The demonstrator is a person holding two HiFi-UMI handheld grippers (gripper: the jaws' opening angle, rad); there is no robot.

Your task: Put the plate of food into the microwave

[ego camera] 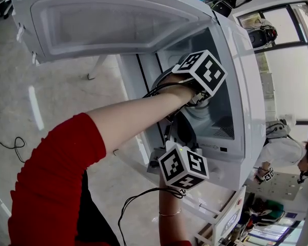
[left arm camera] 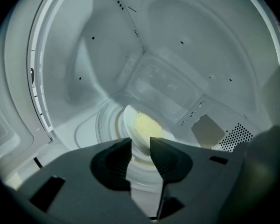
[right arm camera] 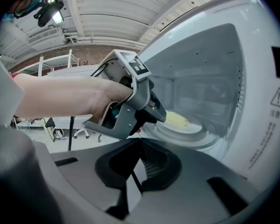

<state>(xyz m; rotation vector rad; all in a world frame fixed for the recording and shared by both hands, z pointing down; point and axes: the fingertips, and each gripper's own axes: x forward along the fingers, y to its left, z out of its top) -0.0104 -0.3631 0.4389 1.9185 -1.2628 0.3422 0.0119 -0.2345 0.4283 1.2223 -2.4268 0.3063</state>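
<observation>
The white microwave point(ego camera: 249, 81) stands with its door point(ego camera: 108, 19) swung wide. Inside, a white plate point(left arm camera: 130, 125) with yellow food point(left arm camera: 147, 125) lies on the glass turntable point(left arm camera: 105, 125). My left gripper point(left arm camera: 140, 146) reaches into the cavity, its jaws open with a clear gap, and the plate's near rim lies just beyond the tips. In the right gripper view the left gripper point(right arm camera: 161, 116) hovers at the plate point(right arm camera: 186, 126), with the food point(right arm camera: 176, 120) beside its tips. My right gripper point(right arm camera: 141, 143) waits outside the microwave's front, shut on nothing.
The open door overhangs the space left of the cavity. A black cable point(ego camera: 10, 143) lies on the floor at left. A person in white point(ego camera: 282, 152) stands at the right beyond the microwave. A cart's frame point(ego camera: 220, 224) shows below it.
</observation>
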